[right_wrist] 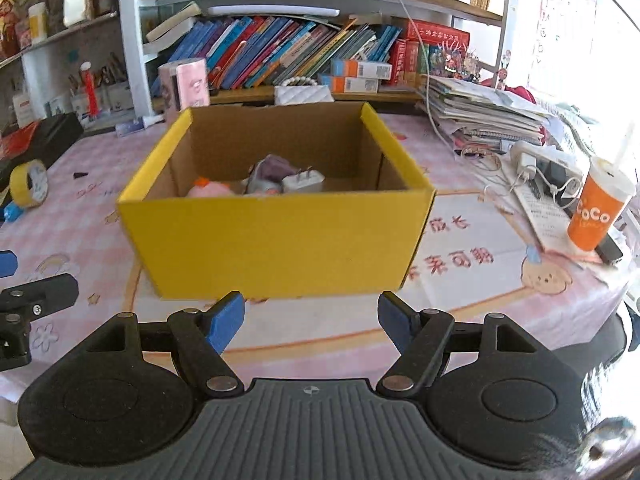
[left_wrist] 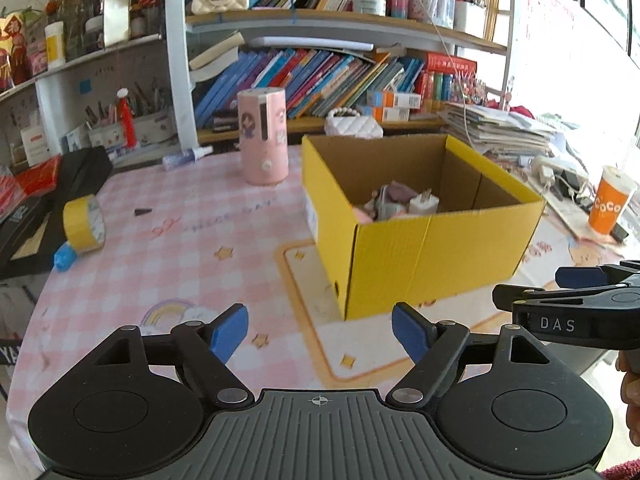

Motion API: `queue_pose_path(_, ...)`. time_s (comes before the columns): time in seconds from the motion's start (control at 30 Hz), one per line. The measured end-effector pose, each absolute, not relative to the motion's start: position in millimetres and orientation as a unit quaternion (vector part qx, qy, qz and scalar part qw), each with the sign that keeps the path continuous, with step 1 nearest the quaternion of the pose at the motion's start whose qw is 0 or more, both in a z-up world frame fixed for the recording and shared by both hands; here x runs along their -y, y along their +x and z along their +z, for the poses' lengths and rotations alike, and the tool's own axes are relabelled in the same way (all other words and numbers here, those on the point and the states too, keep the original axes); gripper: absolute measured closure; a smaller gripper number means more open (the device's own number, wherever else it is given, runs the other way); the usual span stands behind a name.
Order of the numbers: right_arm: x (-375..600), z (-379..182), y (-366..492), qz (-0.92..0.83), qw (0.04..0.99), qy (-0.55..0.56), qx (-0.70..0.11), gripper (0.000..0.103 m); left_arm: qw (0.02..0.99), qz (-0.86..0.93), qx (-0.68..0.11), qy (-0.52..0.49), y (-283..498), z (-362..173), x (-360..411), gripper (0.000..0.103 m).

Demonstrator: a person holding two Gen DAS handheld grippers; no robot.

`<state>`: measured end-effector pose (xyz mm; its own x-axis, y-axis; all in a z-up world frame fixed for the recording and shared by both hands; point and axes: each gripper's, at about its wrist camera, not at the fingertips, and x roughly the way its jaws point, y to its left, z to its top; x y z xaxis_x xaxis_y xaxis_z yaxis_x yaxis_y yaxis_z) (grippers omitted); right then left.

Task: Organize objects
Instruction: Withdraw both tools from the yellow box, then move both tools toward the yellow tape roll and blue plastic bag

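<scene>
Bookshelves (right_wrist: 280,40) crowd the room behind a pink checked surface (left_wrist: 160,272); clutter lines its edges.
Yellow box (right_wrist: 280,236) sits mid-surface, open-topped to receive items; white charger (right_wrist: 303,180) and soft toys already lie inside; left gripper (left_wrist: 320,332) and right gripper (right_wrist: 310,322) hover short of it, jaws apart, empty.

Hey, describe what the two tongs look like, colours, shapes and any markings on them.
Both tongs are alike: the left tongs and right tongs each have a black body with a ribbed grey centre plate bearing a small crosshair mark, two round black discs at the sides, black linkage arms with silver pivot pins, and flat blue pads on the fingertips. Seen from the left wrist, the right tongs' side carries white letters "DAS".
</scene>
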<state>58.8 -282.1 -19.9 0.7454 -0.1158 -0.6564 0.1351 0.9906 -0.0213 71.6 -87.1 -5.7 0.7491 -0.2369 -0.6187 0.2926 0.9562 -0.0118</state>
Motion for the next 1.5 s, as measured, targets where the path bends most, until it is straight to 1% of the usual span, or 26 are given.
queue_pose_path(0.6,218.2,-29.0,25.9,-0.026,0.93,0.004,-0.367,0.029,0.931,-0.109,-0.345,0.036,34.1,-12.8,30.9,0.02)
queue_pose_path(1.5,120.5,-24.0,27.7,0.078,0.933,-0.037,-0.35,0.028,0.943,-0.018,-0.333,0.009,5.5,-6.5,-55.8,0.02)
